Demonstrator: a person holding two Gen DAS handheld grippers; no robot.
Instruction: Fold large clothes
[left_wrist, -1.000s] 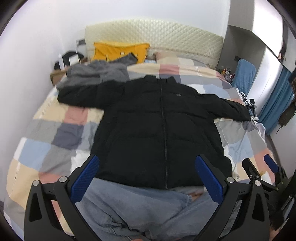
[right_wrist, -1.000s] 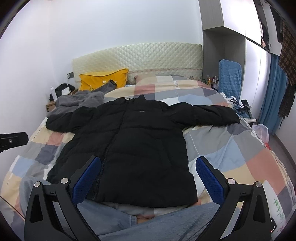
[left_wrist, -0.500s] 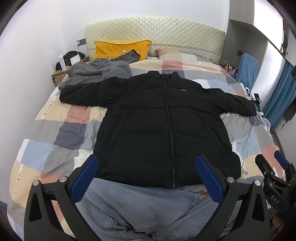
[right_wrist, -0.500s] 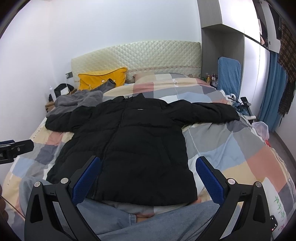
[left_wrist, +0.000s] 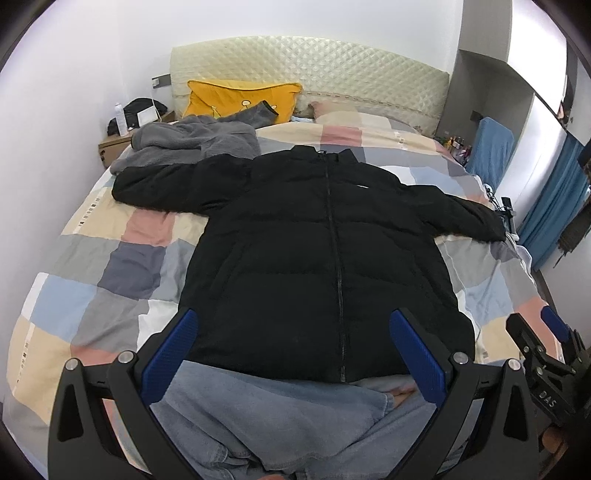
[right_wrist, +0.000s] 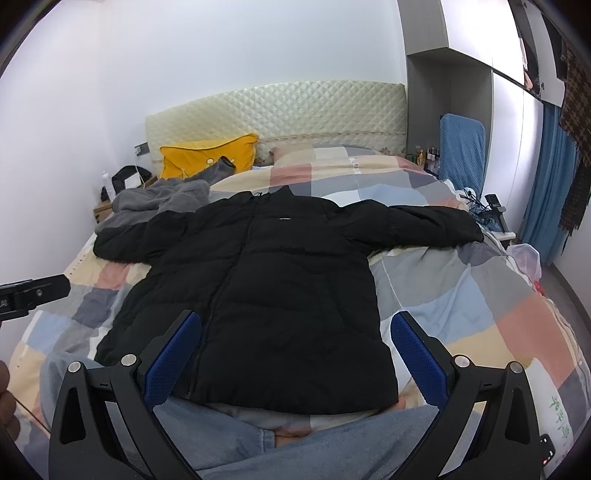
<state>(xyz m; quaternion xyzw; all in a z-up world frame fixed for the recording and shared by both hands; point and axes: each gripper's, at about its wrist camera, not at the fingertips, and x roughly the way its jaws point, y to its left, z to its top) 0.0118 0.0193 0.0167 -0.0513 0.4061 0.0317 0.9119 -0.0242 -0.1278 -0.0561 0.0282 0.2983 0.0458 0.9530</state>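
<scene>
A black puffer jacket (left_wrist: 317, 251) lies flat and zipped on the checkered bed, sleeves spread to both sides; it also shows in the right wrist view (right_wrist: 258, 288). My left gripper (left_wrist: 291, 354) is open and empty, hovering above the jacket's hem. My right gripper (right_wrist: 295, 358) is open and empty, also above the hem, and shows at the right edge of the left wrist view (left_wrist: 543, 347). Blue jeans (left_wrist: 280, 413) lie under the hem at the bed's near end.
A grey fleece garment (left_wrist: 192, 144) and a yellow pillow (left_wrist: 240, 98) lie at the far left by the headboard. A nightstand (left_wrist: 122, 142) stands left of the bed. A blue chair (right_wrist: 461, 147) and blue curtains (right_wrist: 546, 199) are on the right.
Both grippers have shifted slightly and tilted the view; the left one has turned so the jacket sits more centred. Both stay open. The jacket has not moved.
</scene>
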